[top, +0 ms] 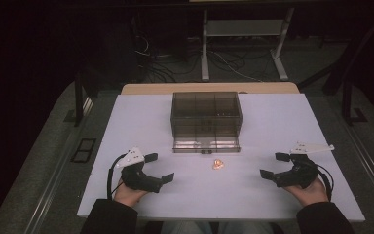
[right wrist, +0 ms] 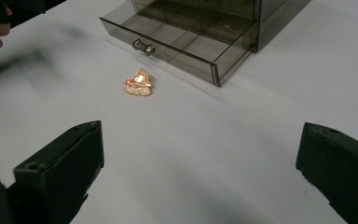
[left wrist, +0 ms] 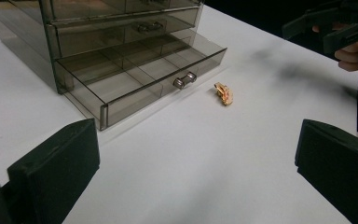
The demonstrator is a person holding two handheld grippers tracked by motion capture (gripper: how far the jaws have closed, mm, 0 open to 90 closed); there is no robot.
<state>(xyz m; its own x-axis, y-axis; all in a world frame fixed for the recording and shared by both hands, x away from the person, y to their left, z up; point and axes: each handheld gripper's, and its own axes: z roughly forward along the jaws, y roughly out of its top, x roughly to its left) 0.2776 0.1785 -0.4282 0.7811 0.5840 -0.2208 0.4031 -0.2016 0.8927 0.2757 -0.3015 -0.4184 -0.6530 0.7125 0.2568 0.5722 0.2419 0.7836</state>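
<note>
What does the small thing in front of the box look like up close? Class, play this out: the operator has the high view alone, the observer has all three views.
Observer: The trinket is gold and pink, with a raised gold piece on top.
Operator: How is the open drawer laid out inside?
Observer: The drawer is split by clear dividers into compartments.
Operator: What is there to pull it by?
Observer: A small metal knob at the middle of its front.

Smoky drawer box, white table
</note>
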